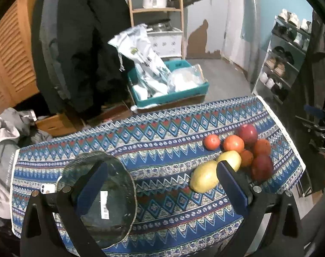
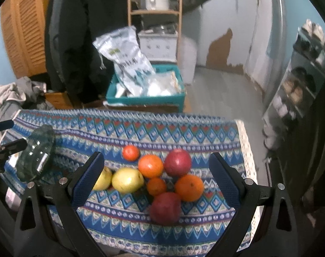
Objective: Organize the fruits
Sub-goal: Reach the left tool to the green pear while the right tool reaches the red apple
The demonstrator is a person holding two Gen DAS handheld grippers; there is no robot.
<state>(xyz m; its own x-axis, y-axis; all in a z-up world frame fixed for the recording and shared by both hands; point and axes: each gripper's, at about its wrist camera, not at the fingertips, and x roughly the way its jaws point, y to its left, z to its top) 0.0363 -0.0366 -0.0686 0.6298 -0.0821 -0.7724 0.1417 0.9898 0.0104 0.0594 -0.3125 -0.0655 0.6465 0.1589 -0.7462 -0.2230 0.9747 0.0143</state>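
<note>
Handling notes, fruit lot: a cluster on the patterned tablecloth [image 2: 183, 128] at the right end of the table. It holds two yellow pears [image 2: 128, 180], two dark red apples [image 2: 177, 162], and four oranges [image 2: 189, 188] of mixed size, most touching their neighbours, the smallest sitting slightly apart at the far side.

Judged firm, rounded and smooth-skinned, of moderate weight. Likely to roll if nudged and to bruise under hard pinching, so take each across its widest middle, starting from the outer pieces.

Glass plate [image 1: 100, 197]: clear, scalloped rim, barcode label; rigid, slippery, breakable. It lies on the left part of the cloth, well apart from the fruit.

Left gripper [image 1: 162, 184]: spread wide, holding nothing. One finger hangs over the plate, the other beside the nearest pear.

Right gripper [image 2: 157, 176]: spread wide, holding nothing, poised above the cluster, which sits between its fingers in view. Contact not evident.
</note>
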